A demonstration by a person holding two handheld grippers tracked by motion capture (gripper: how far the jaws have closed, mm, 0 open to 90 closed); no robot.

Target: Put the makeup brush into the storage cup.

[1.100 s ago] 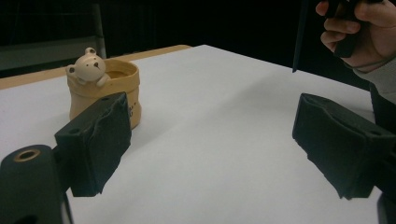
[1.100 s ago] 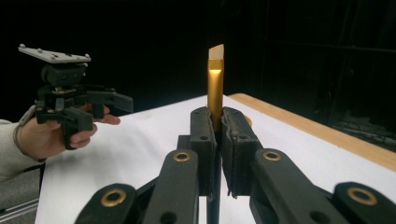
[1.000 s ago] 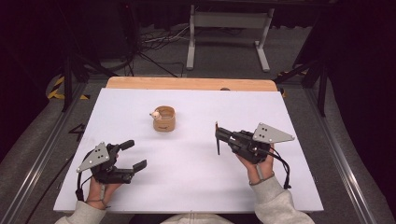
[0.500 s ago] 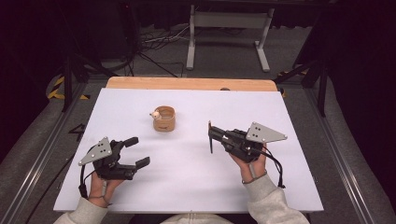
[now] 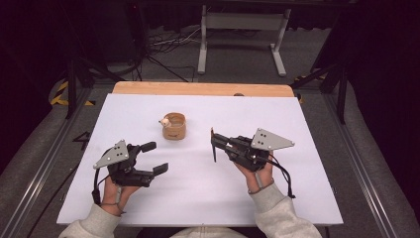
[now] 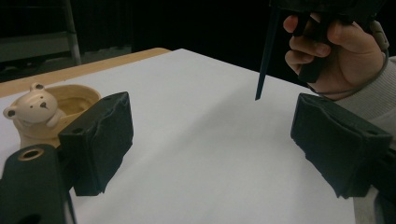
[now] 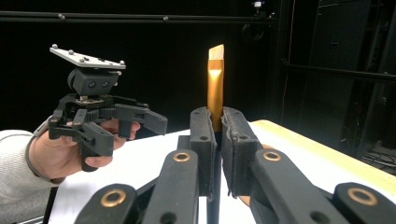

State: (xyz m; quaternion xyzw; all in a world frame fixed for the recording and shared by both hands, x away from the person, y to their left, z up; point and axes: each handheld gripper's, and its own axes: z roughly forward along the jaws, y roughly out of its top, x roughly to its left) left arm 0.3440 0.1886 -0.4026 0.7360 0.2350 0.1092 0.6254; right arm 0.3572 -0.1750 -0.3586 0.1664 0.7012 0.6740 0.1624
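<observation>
Right gripper [image 5: 214, 145] clenches a thin stick [image 7: 215, 79], left gripper [image 5: 154, 157] gapes empty — carrying step; next, stick towards the bear cup [image 5: 174, 126].

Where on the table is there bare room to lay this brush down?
Bare white table lies right of the bear cup, and between the left gripper and right gripper. The far-left corner is also free. Crowded only at the cup.

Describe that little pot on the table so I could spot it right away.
On the white table, look toward the far wooden edge, a bit left of centre. The pot stands alone there, beyond the two grippers. It is small, round and tan, with a tiny pale bear peering over its rim.
</observation>
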